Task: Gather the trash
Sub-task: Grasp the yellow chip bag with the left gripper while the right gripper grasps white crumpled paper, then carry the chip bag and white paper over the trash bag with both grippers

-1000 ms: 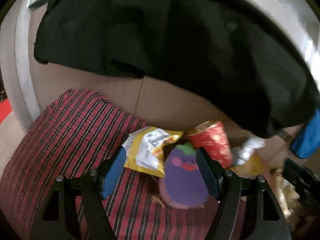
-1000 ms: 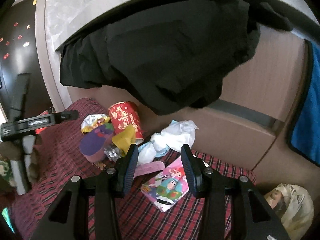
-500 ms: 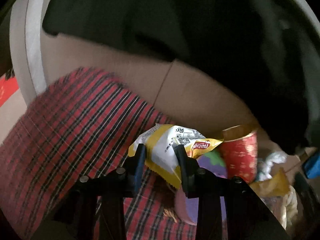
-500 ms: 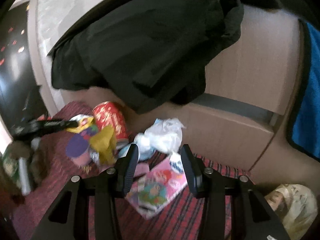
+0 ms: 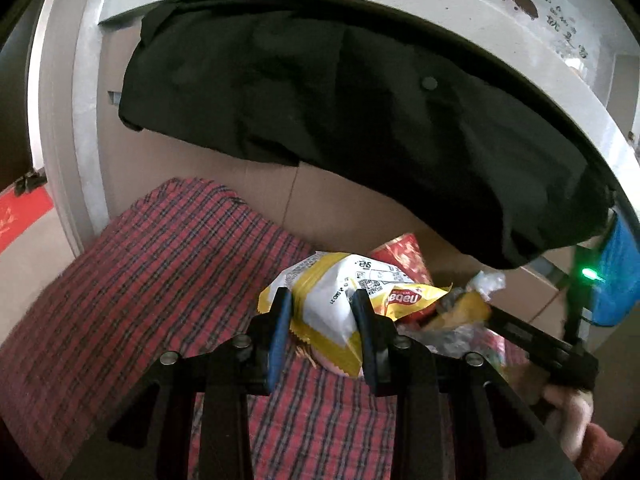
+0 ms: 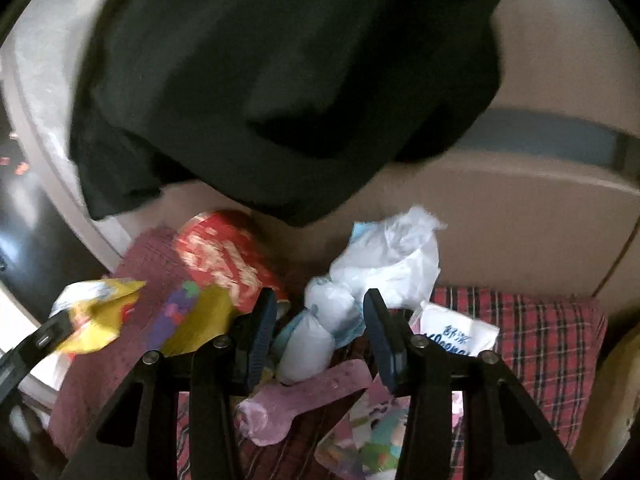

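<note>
A red plaid cloth [image 5: 132, 280] covers a seat below a hanging black garment [image 5: 360, 120]. At left, the left claw [image 5: 322, 322] has just closed and now pinches a crinkly yellow-and-white snack wrapper [image 5: 332, 300], lifted clear of the cloth. Just right of it lies a red paper cup [image 6: 224, 252] on its side, then a purple eggplant-shaped toy [image 6: 176, 312]. Further right, the right claw [image 6: 318, 328] hangs half open and empty over crumpled white tissue and plastic [image 6: 384, 264], with a pink plastic spoon [image 6: 304, 396] and a colourful cartoon packet [image 6: 380, 428] beneath. The wrapper is gripped only near one edge, so it could slip free. The right claw, descending into the tight pile, could snag the spoon or knock the cup.
</note>
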A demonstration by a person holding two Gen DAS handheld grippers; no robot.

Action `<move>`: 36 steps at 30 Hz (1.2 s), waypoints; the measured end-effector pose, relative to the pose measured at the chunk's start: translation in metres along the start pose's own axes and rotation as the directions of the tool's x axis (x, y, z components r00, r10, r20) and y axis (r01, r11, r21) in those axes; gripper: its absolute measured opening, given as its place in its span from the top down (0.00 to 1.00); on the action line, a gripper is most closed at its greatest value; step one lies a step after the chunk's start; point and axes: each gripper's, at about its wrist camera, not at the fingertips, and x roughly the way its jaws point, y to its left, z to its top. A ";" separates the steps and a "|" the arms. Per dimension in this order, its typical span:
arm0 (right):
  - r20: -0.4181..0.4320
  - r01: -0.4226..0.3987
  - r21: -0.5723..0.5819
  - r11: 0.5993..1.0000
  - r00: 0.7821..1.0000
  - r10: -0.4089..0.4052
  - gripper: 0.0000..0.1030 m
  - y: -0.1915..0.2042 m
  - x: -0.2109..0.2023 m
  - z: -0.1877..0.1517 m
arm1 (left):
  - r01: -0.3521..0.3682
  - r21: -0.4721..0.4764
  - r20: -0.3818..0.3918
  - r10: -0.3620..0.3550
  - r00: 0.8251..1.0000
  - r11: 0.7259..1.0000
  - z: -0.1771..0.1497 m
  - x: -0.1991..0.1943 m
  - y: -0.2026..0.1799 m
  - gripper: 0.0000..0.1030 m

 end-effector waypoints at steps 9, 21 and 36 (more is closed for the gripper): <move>-0.011 -0.025 -0.014 1.000 1.000 0.025 0.73 -0.008 -0.010 -0.007 | 0.020 -0.009 0.001 -0.020 1.000 1.000 -0.015 -0.015 -0.009 0.69; 0.146 -0.059 -0.195 0.979 0.985 0.088 0.73 -0.004 -0.147 -0.021 | 0.073 0.072 0.060 -0.077 0.995 0.995 -0.033 -0.061 -0.093 0.69; 0.317 0.099 -0.194 0.976 0.948 -0.033 0.73 -0.104 -0.284 -0.060 | 0.149 0.247 0.048 -0.166 0.985 0.957 -0.079 -0.089 -0.233 0.69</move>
